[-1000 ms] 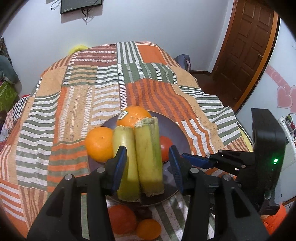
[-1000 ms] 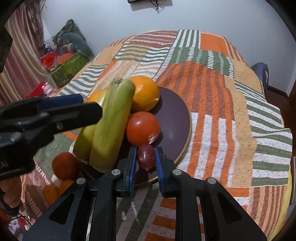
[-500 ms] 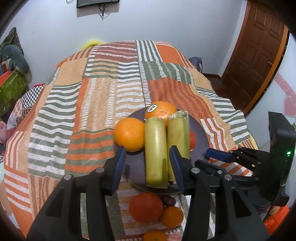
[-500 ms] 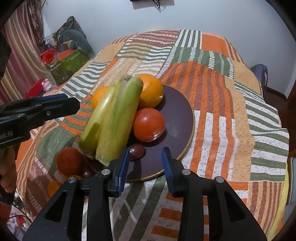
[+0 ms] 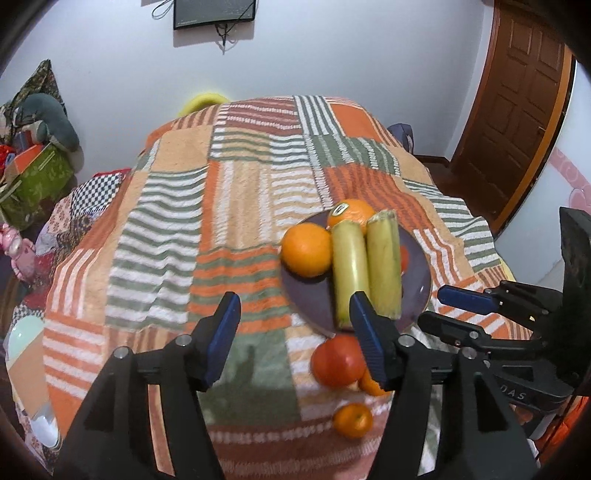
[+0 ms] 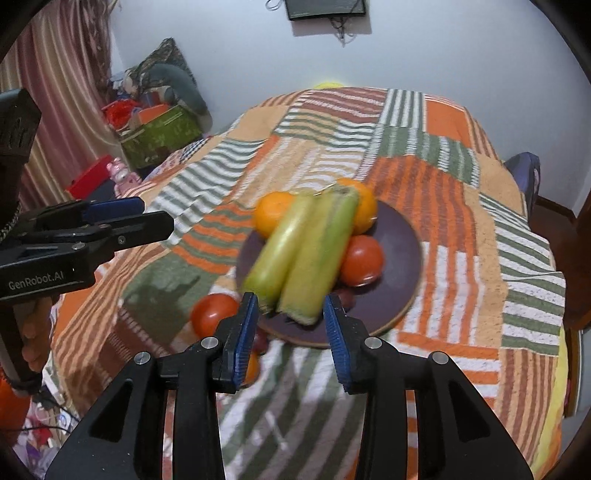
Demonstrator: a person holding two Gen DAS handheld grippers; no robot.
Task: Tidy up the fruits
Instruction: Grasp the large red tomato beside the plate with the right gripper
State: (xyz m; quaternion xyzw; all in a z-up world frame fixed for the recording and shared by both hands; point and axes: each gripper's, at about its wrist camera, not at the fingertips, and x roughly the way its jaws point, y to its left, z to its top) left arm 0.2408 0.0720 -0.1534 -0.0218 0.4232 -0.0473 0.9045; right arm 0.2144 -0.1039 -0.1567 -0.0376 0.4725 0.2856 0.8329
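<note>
A dark purple plate [image 5: 310, 299] [image 6: 402, 258] on the patchwork cloth holds two oranges [image 5: 306, 249] [image 6: 275, 216], two yellow-green stalks [image 5: 365, 269] [image 6: 299, 258], a red tomato [image 6: 360, 260] and a dark grape [image 6: 345, 295]. On the cloth in front of the plate lie another tomato [image 5: 338, 360] [image 6: 212, 312], a small orange [image 5: 352, 419] and more small fruit. My left gripper [image 5: 295, 332] is open and empty, above the cloth left of the plate. My right gripper [image 6: 290, 325] is open and empty, just short of the plate's near rim.
The patchwork cloth [image 5: 184, 229] covers a bed or table that drops off at its edges. A green box [image 6: 159, 134] with clutter stands at the far left. A wooden door [image 5: 517, 92] is at the right. A wall screen [image 5: 214, 13] hangs behind.
My right gripper let go of the dark grape on the plate, opened and drew back. My left gripper pulled back and to the left, away from the stalks.
</note>
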